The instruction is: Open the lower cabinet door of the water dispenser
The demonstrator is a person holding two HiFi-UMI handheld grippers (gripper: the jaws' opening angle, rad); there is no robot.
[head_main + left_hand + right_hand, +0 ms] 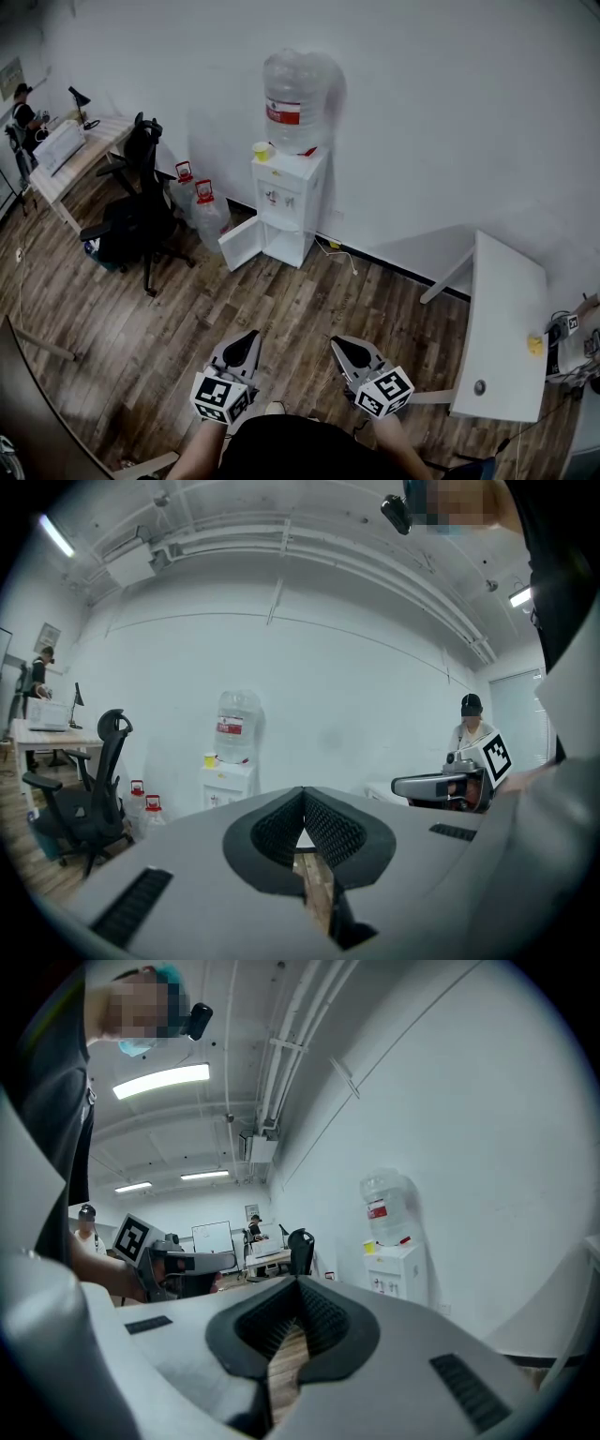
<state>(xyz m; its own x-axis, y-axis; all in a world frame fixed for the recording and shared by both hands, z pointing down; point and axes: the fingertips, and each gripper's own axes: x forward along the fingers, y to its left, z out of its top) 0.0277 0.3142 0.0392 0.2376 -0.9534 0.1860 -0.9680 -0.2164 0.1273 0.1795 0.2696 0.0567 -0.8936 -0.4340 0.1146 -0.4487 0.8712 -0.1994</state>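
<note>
Head view: water dispenser (288, 202) at far wall, lower cabinet door (240, 244) already swung out left; left gripper (250, 336) and right gripper (338, 343) well apart from it.
Left gripper view: fingers (281, 827) pressed together, empty.
Right gripper view: fingers (323, 1321) likewise together, empty.
Judgement: door looks open enough; avoid bumping it.

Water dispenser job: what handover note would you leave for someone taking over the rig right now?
Left hand-held gripper: shut, empty.
Right hand-held gripper: shut, empty.
Both are held over the wood floor, well short of the water dispenser.
Done: its lower cabinet door already stands swung open, to the left in the head view.
Left: nothing obvious on the door; perhaps check that it is open far enough.
</note>
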